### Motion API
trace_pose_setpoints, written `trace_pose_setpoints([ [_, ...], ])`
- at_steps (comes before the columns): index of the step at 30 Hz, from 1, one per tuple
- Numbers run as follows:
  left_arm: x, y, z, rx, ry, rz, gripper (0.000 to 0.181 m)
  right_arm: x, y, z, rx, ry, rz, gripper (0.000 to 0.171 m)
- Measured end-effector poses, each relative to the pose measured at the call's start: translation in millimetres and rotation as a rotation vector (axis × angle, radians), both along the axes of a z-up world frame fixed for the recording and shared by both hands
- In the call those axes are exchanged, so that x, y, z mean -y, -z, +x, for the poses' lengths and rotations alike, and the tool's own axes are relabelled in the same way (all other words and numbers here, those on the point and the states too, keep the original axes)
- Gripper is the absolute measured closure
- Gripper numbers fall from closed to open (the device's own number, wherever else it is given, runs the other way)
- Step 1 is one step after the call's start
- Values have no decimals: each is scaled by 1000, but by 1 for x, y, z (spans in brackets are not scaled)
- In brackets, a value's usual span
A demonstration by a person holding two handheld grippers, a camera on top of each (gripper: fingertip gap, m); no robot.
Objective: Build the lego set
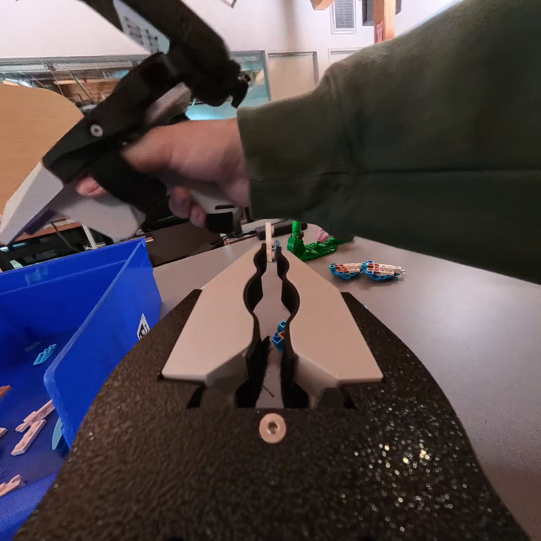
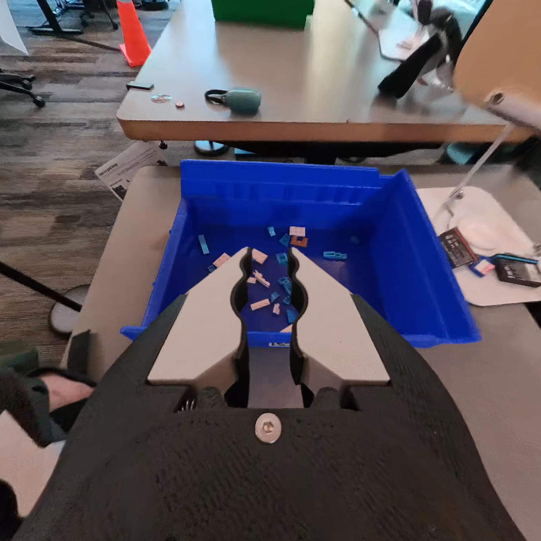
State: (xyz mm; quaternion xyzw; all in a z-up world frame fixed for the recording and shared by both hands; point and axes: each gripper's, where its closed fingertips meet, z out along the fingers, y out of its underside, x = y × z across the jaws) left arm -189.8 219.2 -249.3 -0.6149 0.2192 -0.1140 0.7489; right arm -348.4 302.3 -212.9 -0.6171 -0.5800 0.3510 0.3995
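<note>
My left gripper (image 1: 272, 251) is shut on a small white and blue brick piece (image 1: 270, 240) that sticks up from its tips above the grey table (image 1: 439, 336). A blue brick piece (image 1: 279, 333) shows lower down between its fingers. The right gripper's body (image 1: 123, 140), held by a hand in a green sleeve (image 1: 395, 140), crosses above, over the blue bin (image 1: 96, 316). In the right wrist view my right gripper (image 2: 270, 249) is open and empty, hovering over the blue bin (image 2: 409, 263), which holds several loose blue, pink and brown bricks (image 2: 260, 304).
A green brick build (image 1: 310, 244) and two blue-and-pink brick assemblies (image 1: 366, 270) lie on the table beyond the left gripper. Right of the bin lie a white pad (image 2: 497, 248) and black devices (image 2: 518, 270). A second table (image 2: 292, 96) and an orange cone (image 2: 131, 35) stand beyond. The left gripper's tips are roughly 20 cm from the right gripper's.
</note>
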Motion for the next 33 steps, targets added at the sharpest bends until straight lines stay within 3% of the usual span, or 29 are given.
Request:
trace_pose_setpoints([
  [6, 1, -3, -4, 37, 3, 7, 179, -7, -1, 7, -19, 32, -12, 143],
  [9, 4, -11, -11, 124, 30, 26, 179, 4, -38, 43, -233, 60, -14, 143],
  [11, 8, -21, -15, 238, 101, 33, 179, 24, -54, 84, -405, 58, -20, 144],
  [15, 23, -37, -7, 411, 363, 37, 179, 77, -35, 154, -593, -44, -2, 149],
  [20, 36, -37, 8, 478, 586, -19, 179, 114, -8, 181, -635, -223, -101, 151],
  [24, 44, -35, 18, 470, 685, -51, 179, 121, 1, 177, -598, -248, -119, 148],
  [28, 42, -33, 19, 479, 696, -72, 179, 126, 3, 176, -586, -269, -124, 164],
  [33, 44, -31, 22, 460, 716, -107, 179, 128, 4, 178, -581, -289, -111, 165],
])
